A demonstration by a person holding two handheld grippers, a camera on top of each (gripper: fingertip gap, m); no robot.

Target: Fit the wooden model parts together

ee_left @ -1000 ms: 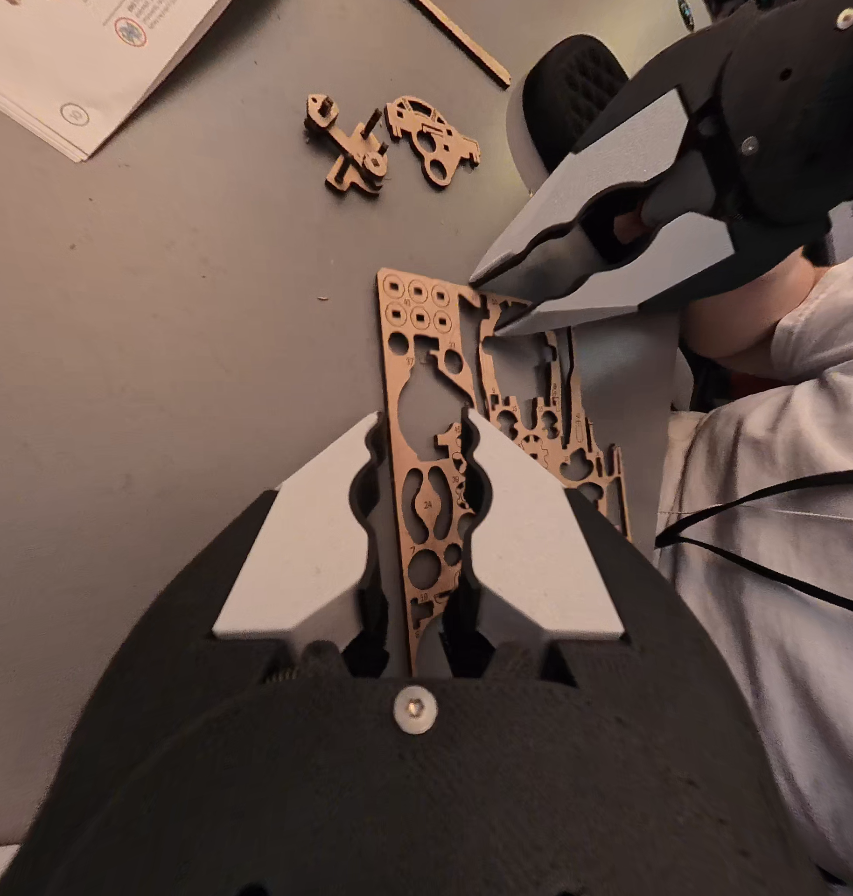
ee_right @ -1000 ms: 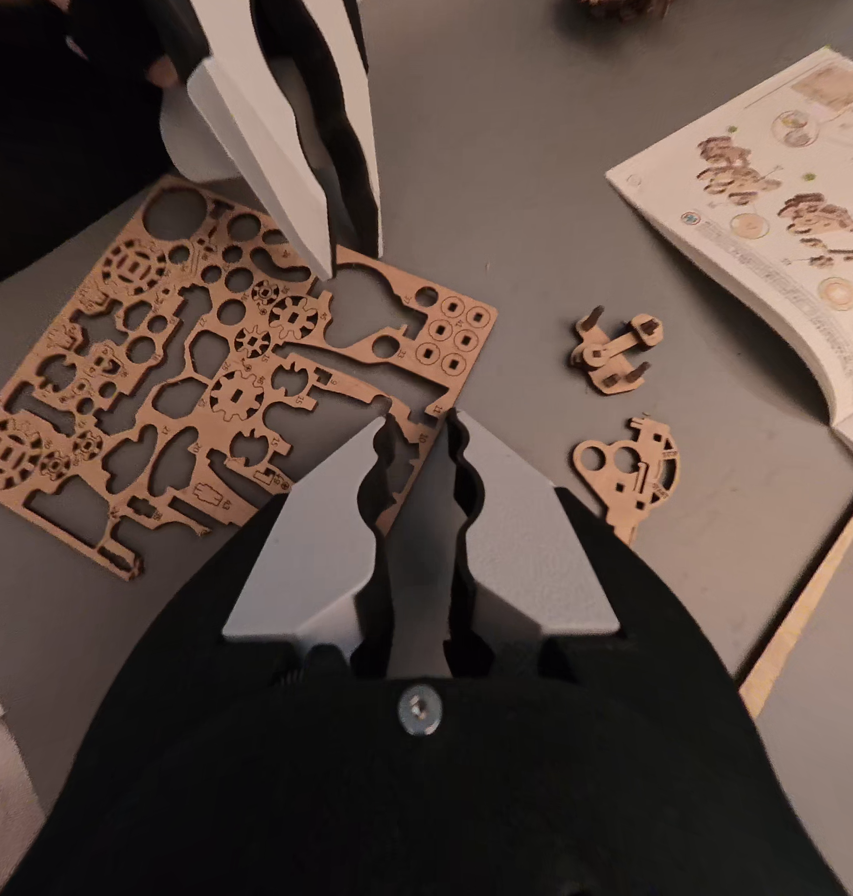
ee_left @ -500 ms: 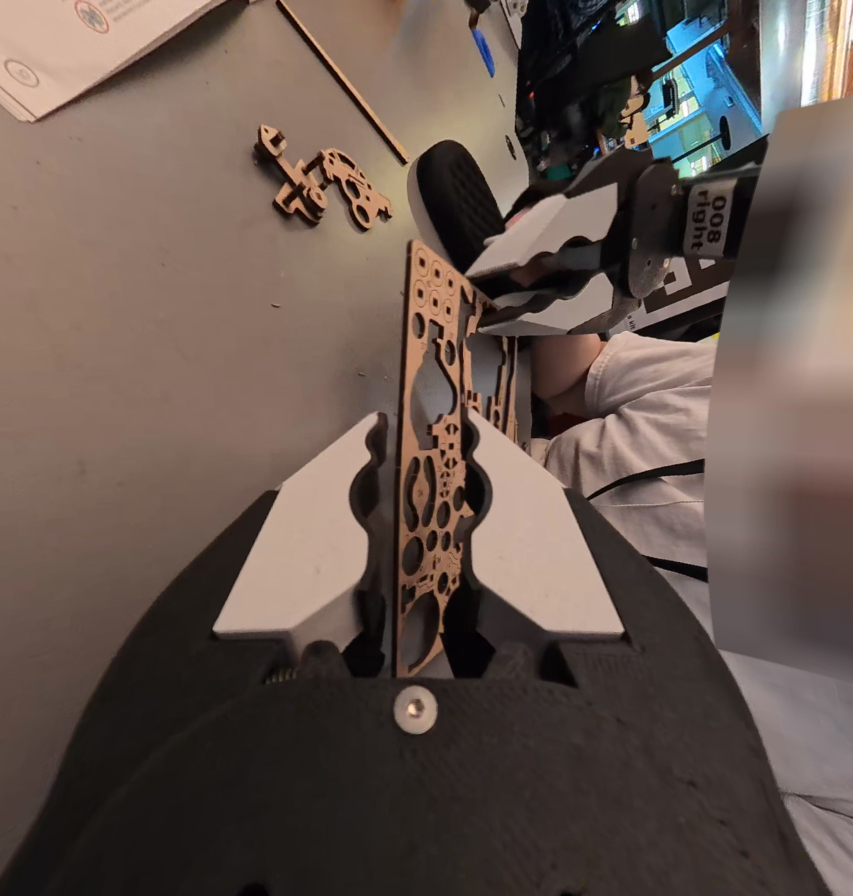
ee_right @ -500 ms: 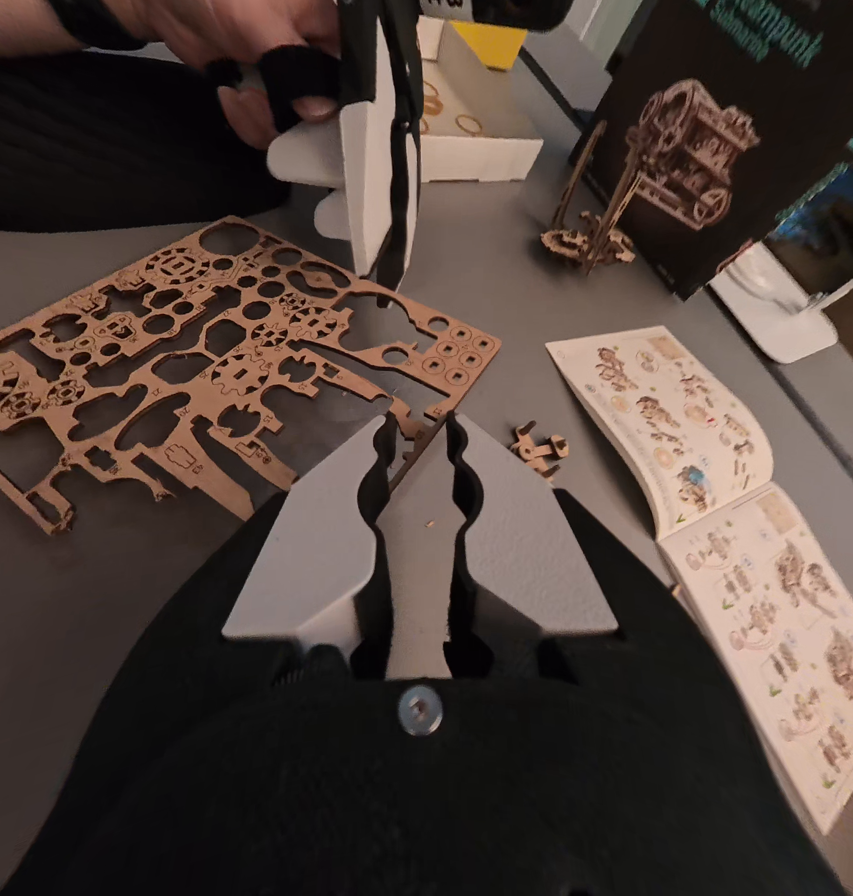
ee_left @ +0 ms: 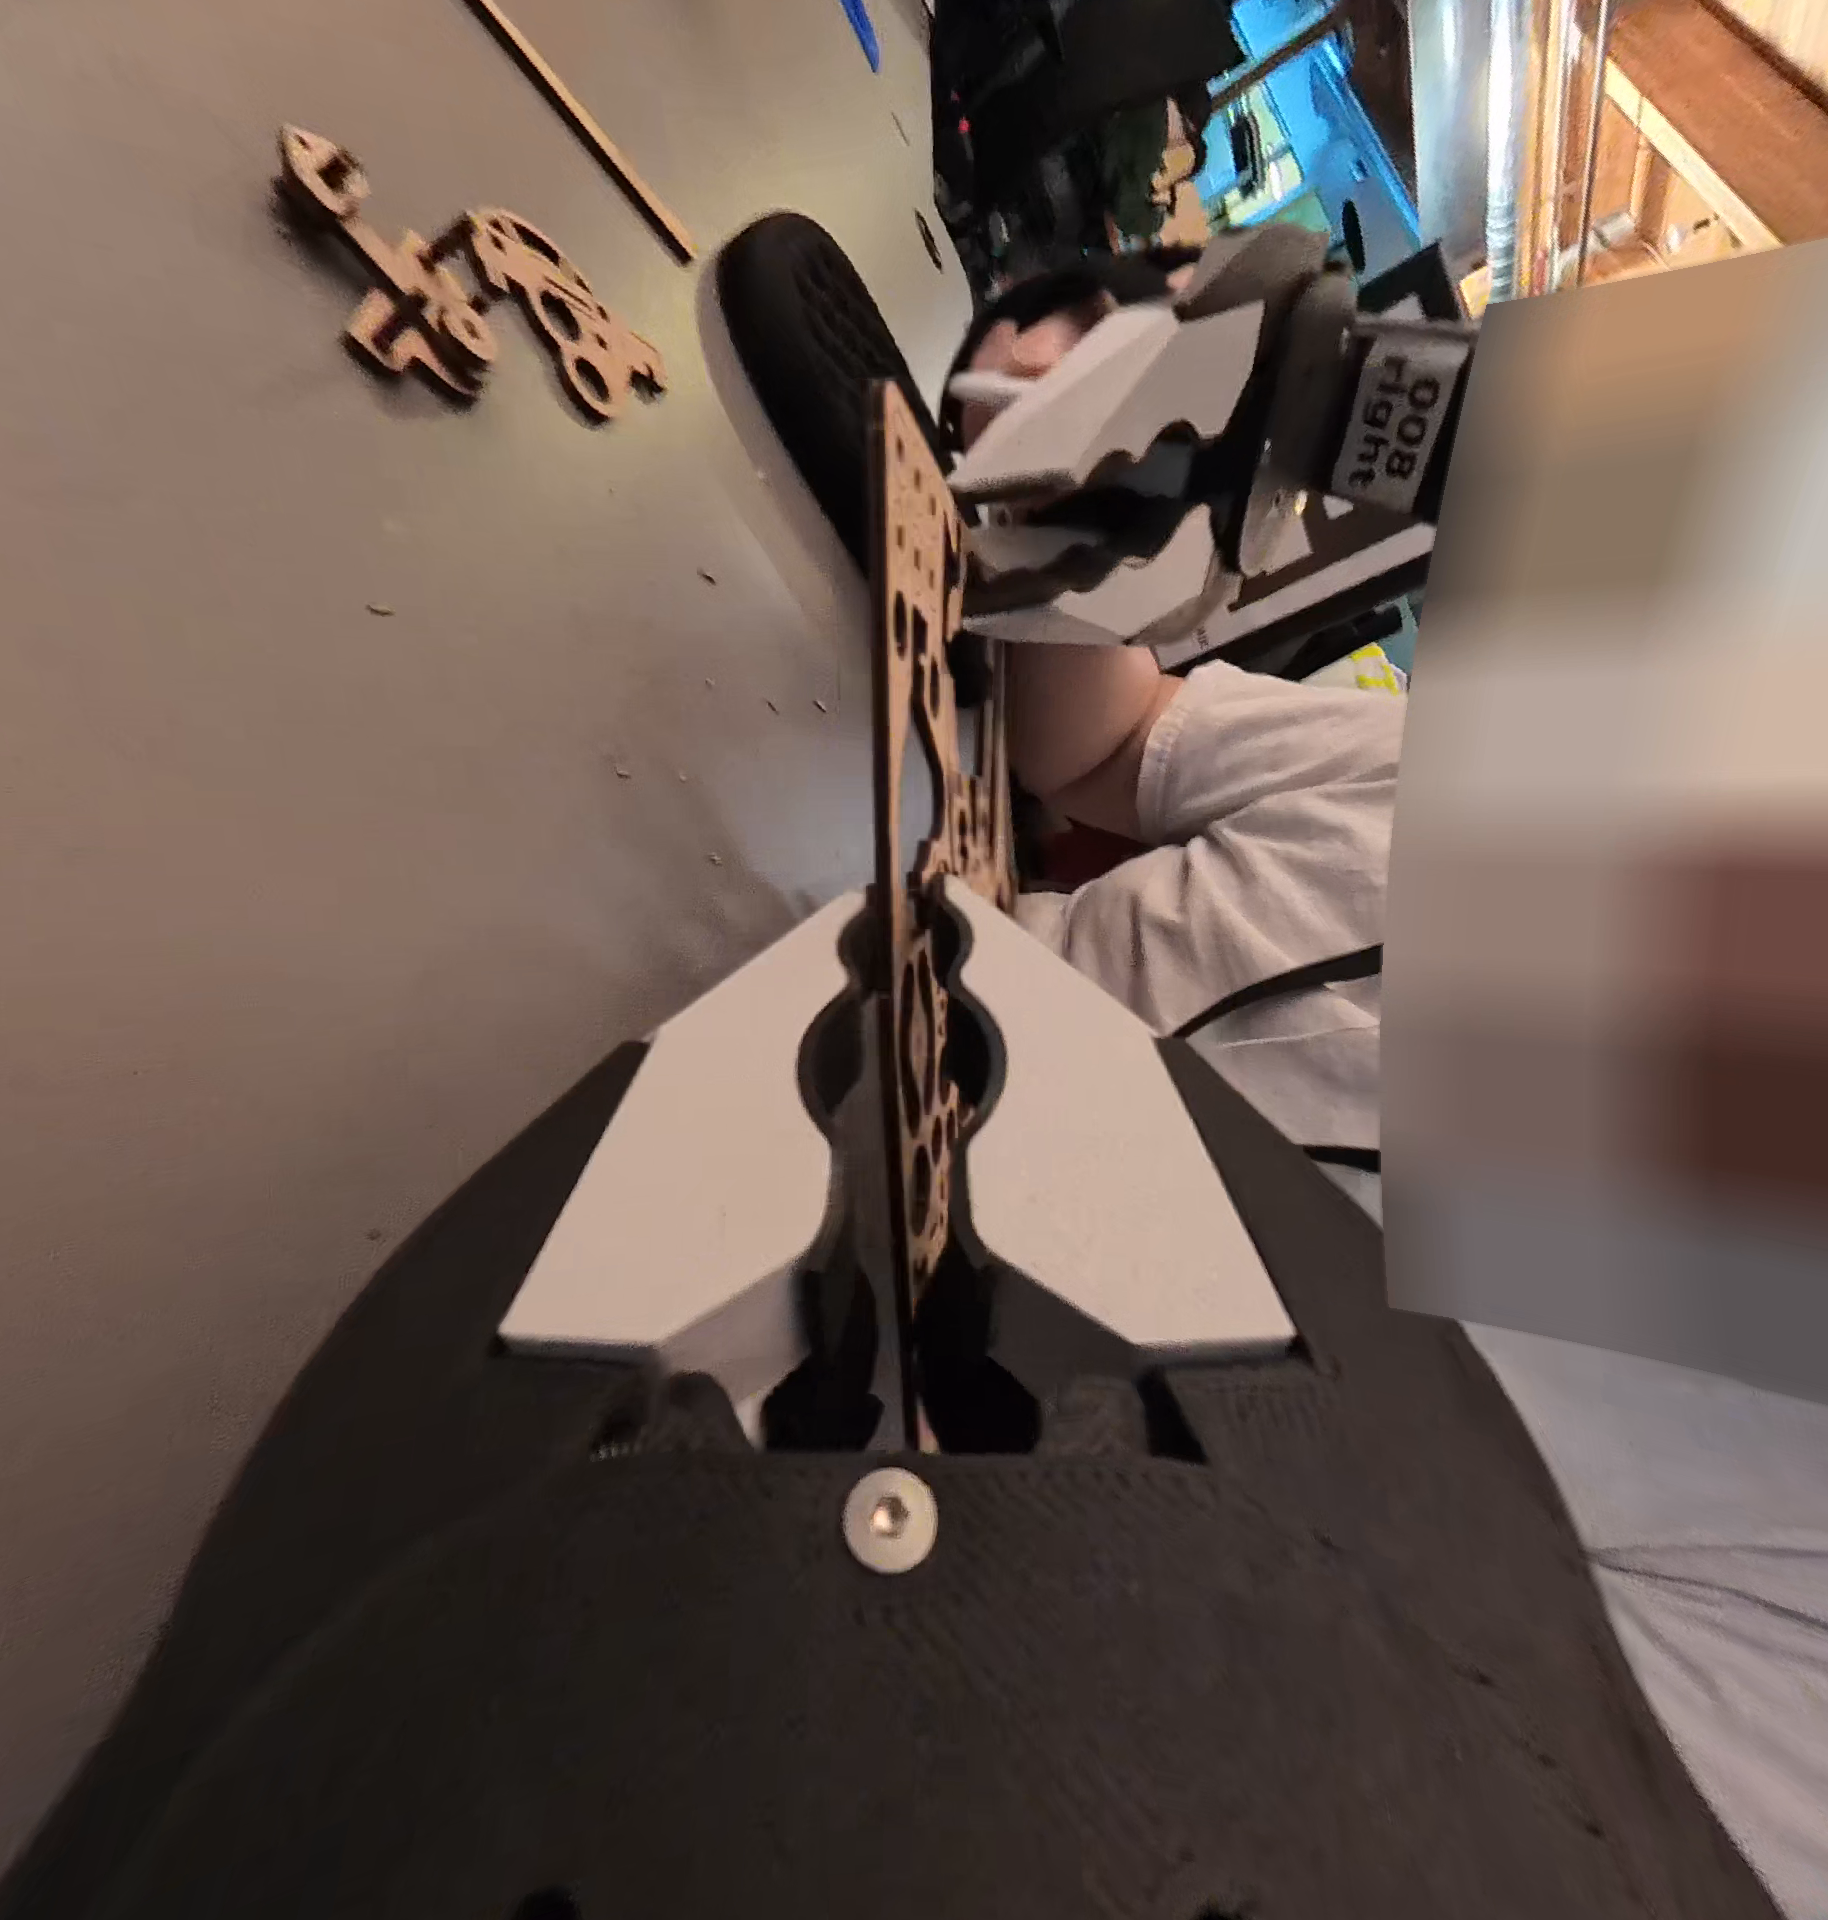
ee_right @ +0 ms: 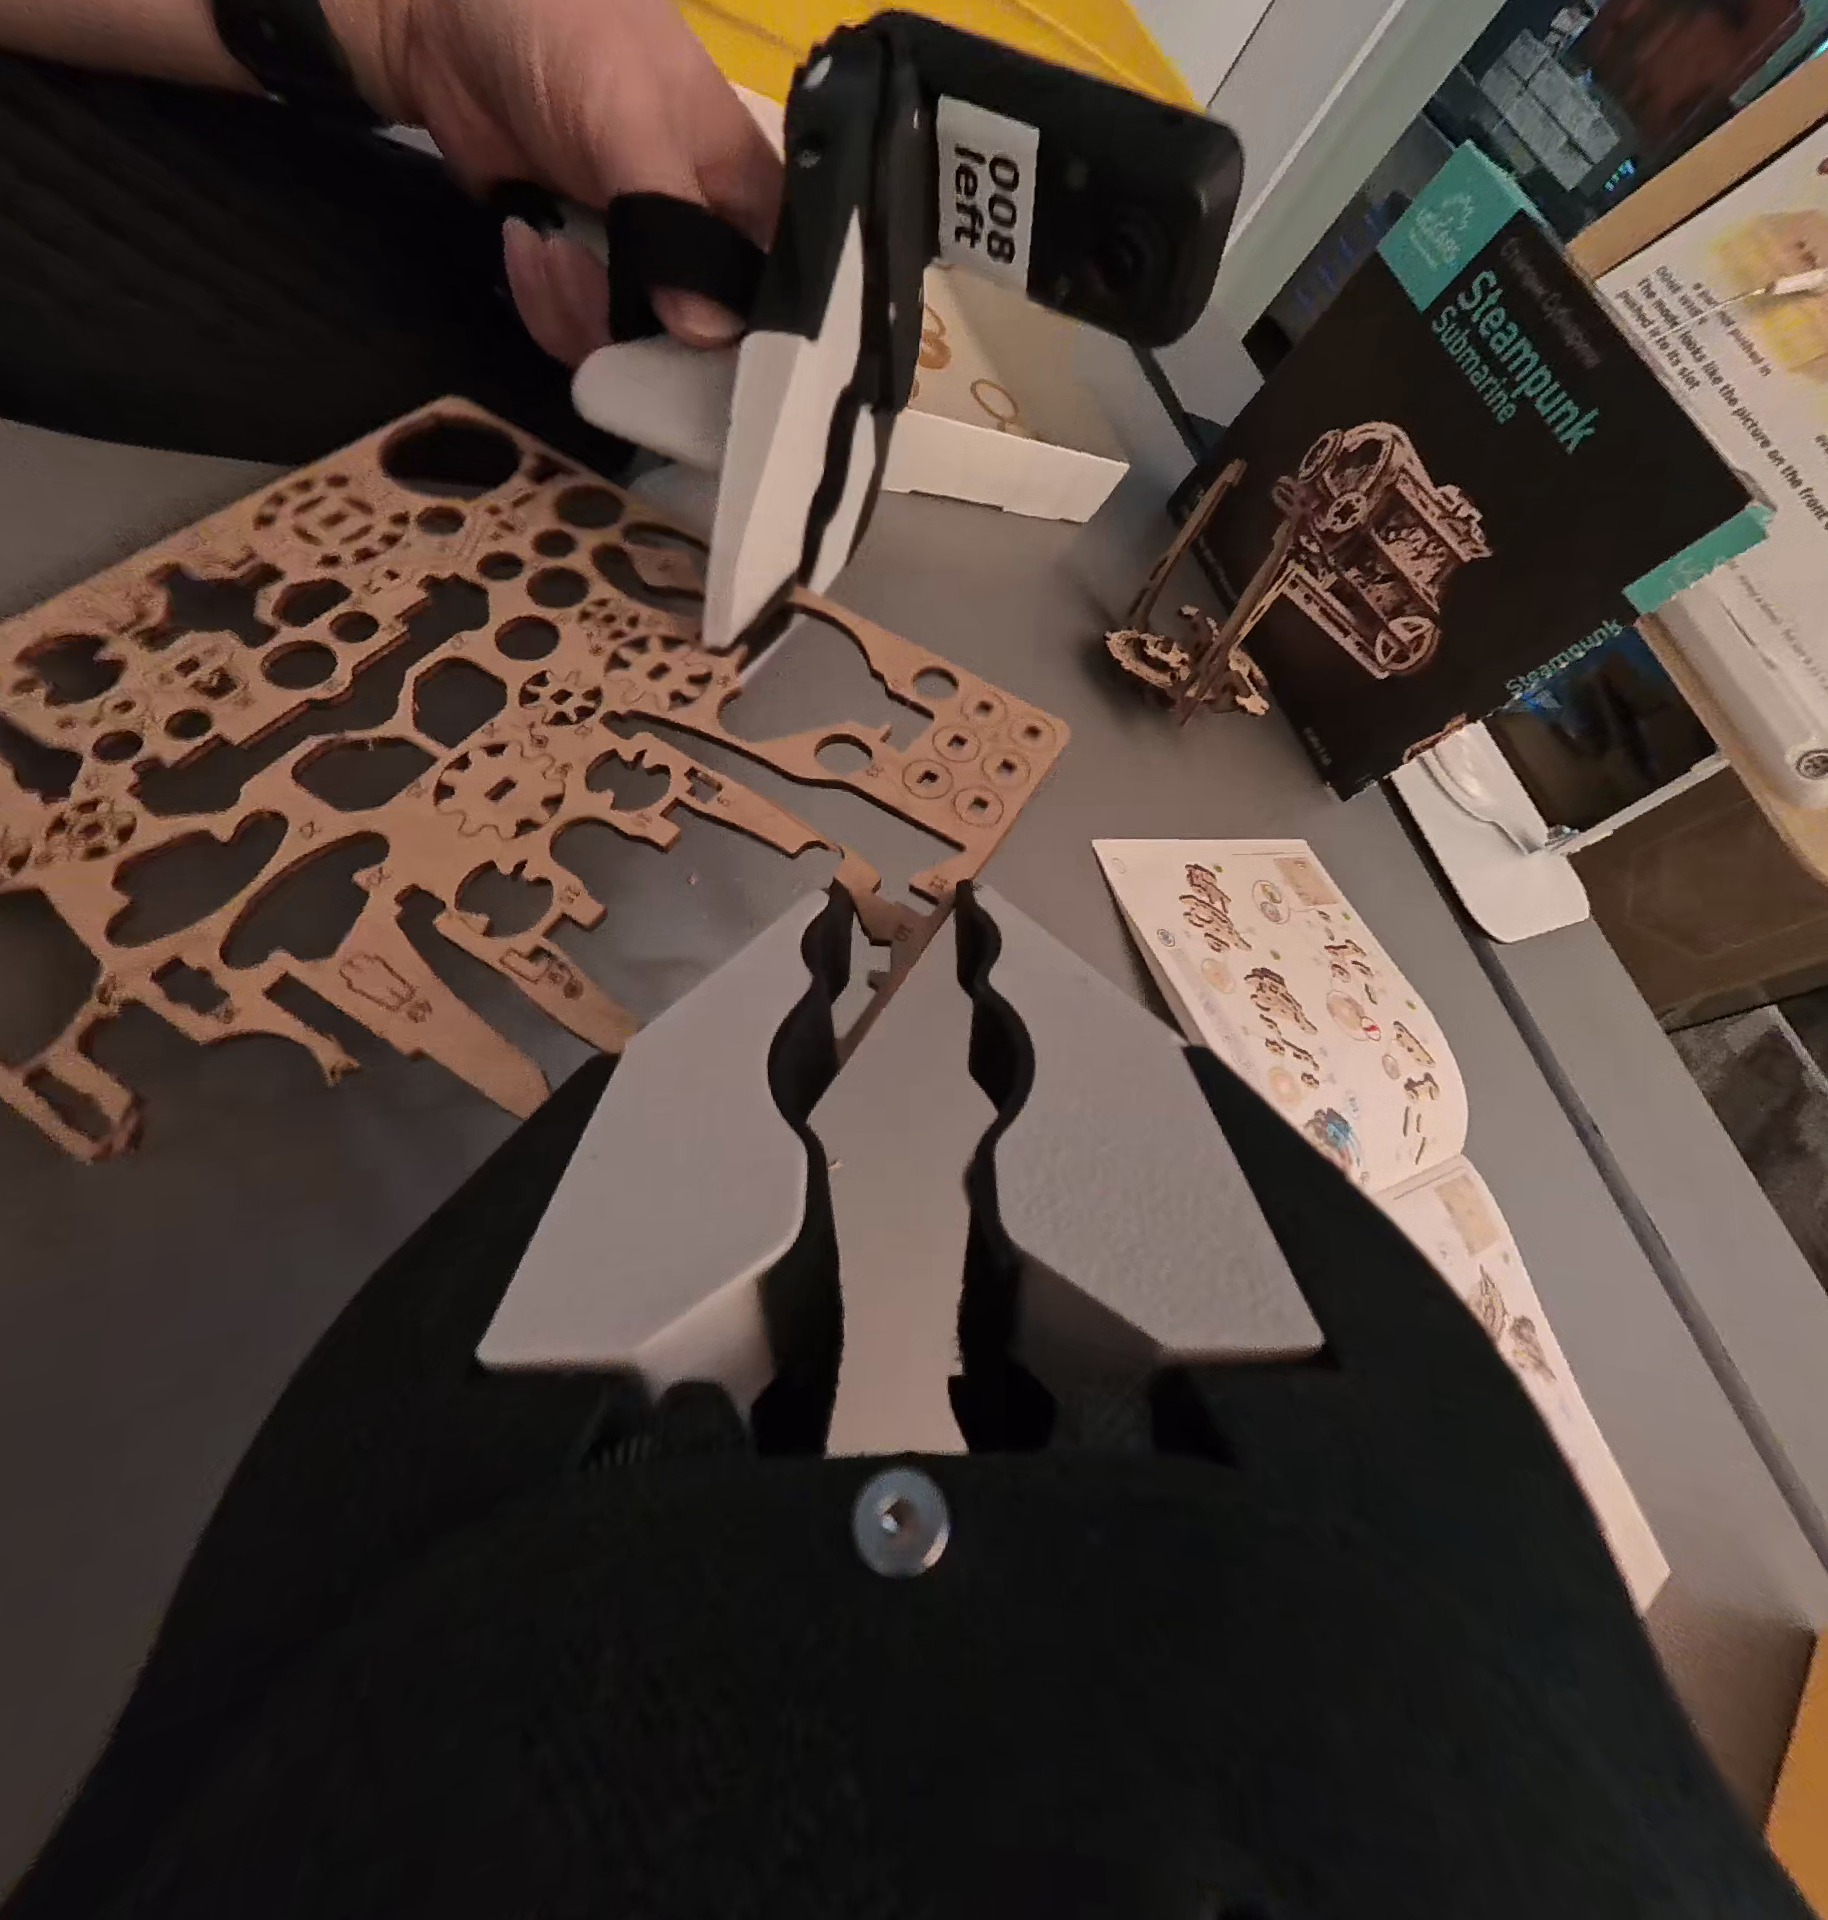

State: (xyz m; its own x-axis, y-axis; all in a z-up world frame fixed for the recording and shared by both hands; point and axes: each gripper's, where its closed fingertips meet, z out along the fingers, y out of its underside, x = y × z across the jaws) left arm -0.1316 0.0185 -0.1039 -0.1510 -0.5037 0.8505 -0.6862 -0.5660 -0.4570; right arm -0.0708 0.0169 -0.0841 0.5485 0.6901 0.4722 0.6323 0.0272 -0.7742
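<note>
Grey tabletop (ee_right: 1149, 665), dim light, clutter of a workshop behind. Laser-cut wooden sheet (ee_right: 390, 727) as the landmark: lifted off the tabletop, clamped at its far edge between the fingers of the left gripper (ee_right: 754, 623), which pinch it tight; seen edge-on in the left wrist view (ee_left: 915, 727). Right gripper (ee_right: 894, 914) at the sheet's near corner, fingers narrowly parted with that corner lying between them, not yet clearly pinched; whether they touch the wood cannot be told. Beyond the sheet: two loose wooden parts (ee_left: 474, 301) lying flat, touching each other. Right of the sheet: an open instruction booklet (ee_right: 1305, 1039), a dark model box (ee_right: 1461, 520) standing upright, a small part-built wooden assembly (ee_right: 1180, 644) just in front of it.

Step in hand, most likely: freeing a piece from the sheet. For a clean job: left grip held firm and steady; right fingers closed only on the wanted piece near its tabs; gentle push straight through the plane of the sheet, no twisting, since thin webs probably snap easily.
</note>
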